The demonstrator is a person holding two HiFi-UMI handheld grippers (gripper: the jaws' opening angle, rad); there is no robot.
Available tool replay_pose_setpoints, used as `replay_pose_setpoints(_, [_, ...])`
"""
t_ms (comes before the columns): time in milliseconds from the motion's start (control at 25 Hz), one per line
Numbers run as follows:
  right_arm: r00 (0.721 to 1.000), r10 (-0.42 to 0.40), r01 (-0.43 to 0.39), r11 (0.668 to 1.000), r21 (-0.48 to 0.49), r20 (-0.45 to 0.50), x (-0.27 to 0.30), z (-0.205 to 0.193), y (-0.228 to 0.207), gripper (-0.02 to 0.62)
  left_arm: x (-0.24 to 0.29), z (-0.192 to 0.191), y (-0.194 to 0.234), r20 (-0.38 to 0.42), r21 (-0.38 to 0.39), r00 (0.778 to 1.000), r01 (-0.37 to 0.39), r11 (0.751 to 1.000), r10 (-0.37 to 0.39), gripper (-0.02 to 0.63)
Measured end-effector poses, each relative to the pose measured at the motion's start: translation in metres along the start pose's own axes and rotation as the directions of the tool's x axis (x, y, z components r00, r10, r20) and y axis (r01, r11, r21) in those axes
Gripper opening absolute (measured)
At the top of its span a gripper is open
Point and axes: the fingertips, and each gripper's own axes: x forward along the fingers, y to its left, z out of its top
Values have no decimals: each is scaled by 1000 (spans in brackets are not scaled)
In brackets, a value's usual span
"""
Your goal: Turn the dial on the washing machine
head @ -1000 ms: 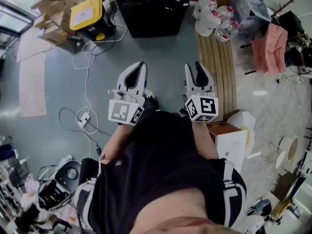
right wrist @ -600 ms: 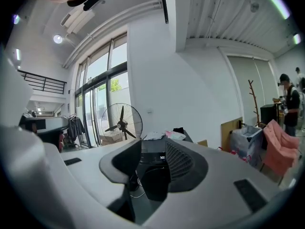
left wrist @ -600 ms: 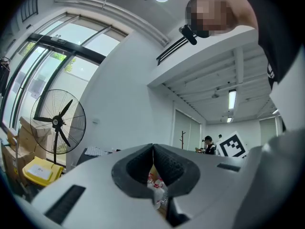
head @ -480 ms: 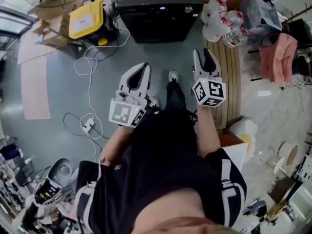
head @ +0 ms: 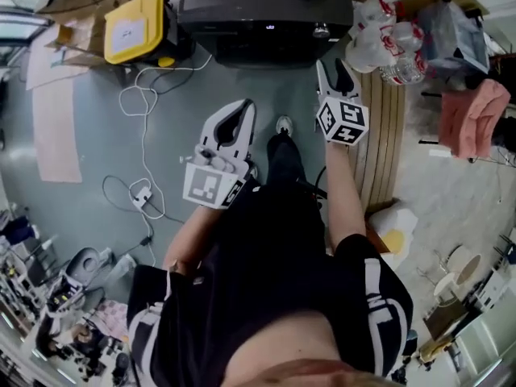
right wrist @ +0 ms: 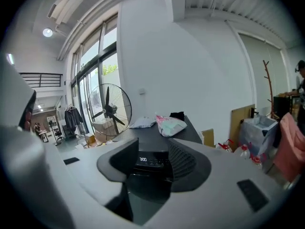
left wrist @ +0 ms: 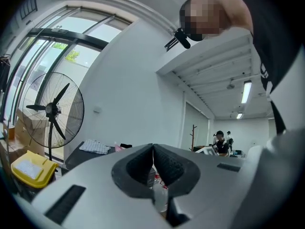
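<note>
From the head view, the job has hardly started. The black washing machine (head: 266, 10) stands at the far edge of the floor. Its silver dial (head: 322, 31) sits at the right end of the front panel, and nothing is touching it. My right claw (head: 335, 68) is stretched toward it, close below the dial but apart from it. My left claw (head: 240, 113) hangs back over the grey floor, well short of the machine. By my reckoning the reach, the pinch and the turn itself are all left to do.

A yellow-lidded box (head: 133, 27) sits to the left of the machine with its lid down, so I cannot say what is in it. On the right, a wrapped pack of water bottles (head: 387, 43) rests at the end of a slatted wooden bench (head: 375, 143). The bottles are clear with red caps.

In the left gripper view, my pads are pressed together with nothing between them. A standing fan (left wrist: 52, 111) and a white wall lie beyond them.

In the right gripper view, my jaws are spreading and empty. The machine's lit control panel shows in the gap between them, but far off. A stuffed plastic bag (right wrist: 169, 125) lies on the machine's lid. I cannot pick out the dial here; it may be behind my right jaw.
</note>
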Motion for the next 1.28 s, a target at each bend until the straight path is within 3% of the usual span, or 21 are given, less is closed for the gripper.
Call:
replay_pose_setpoints(200, [988,-36,39,999,18,-148,144,-108,-60,264,76,-87,53,6,-39,1000,7,999,-7,21])
replay_pose_setpoints(400, [962,-57,78,994,69,-268,232,-195,-125,300,135,-156,71,-68,-94,998,2,996,-9,21])
replay_pose_setpoints(640, [961,-45,61,997,48,-272,282,-217,-164,324,173,-198,77,-103,-97,995,-22,995,12,21])
replay_pose_setpoints(960, [964,-66,67,998,-5,-258,305,-226,-169,307,179,-225,86,-125,-112,992,-48,993,33,21])
replay_pose_setpoints(1040, [960,-83,73,996,-44,-267,303,-227,-168,302,176,-226,85,-130,-110,991,-53,992,38,21])
replay_pose_setpoints(1120, [946,-143,98,982,-162,-290,301,-226,-169,298,175,-226,83,-133,-106,990,-59,993,44,21])
replay_pose_setpoints(1200, [925,-231,123,933,-339,-301,301,-225,-169,296,174,-226,82,-136,-101,989,-63,993,49,21])
replay_pose_setpoints(1280, [914,-280,129,888,-442,-294,301,-225,-169,296,173,-227,83,-139,-103,989,-69,992,54,21])
